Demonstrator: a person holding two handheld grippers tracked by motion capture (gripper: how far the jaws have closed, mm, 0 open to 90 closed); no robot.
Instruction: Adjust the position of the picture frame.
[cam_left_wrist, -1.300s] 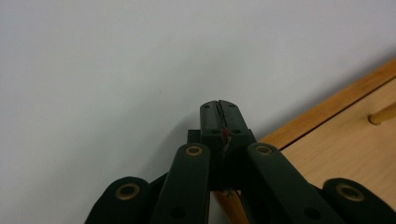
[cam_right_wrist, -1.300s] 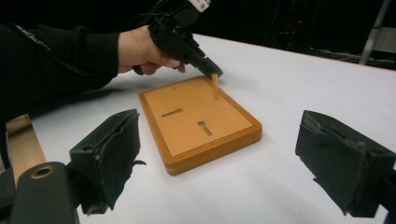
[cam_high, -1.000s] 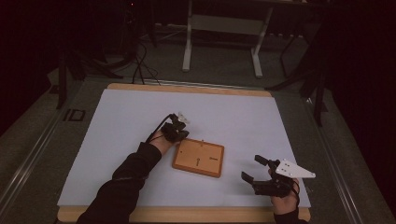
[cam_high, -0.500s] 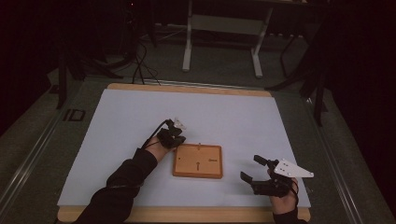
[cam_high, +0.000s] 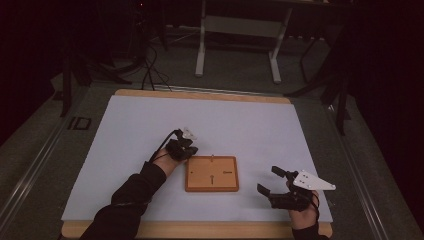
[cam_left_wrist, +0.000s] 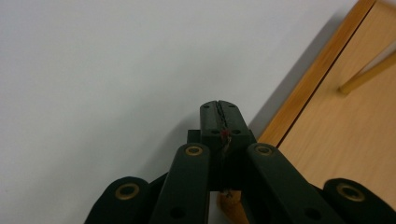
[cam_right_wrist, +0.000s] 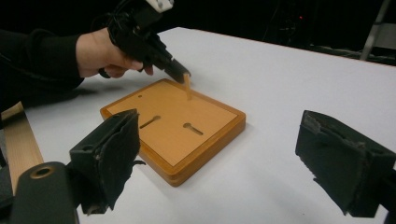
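Left claw of mine is pressed tight on a thin wooden peg, pinching its top. That peg stands up at the far edge of the flat square wooden board, its foot on the board. Right claw is spread wide with nothing in it, just right of the board on the white table.

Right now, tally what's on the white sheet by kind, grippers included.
Wooden board: 1
Wooden peg standing on the board: 1
Grippers: 2, left gripper and right gripper
Total: 4
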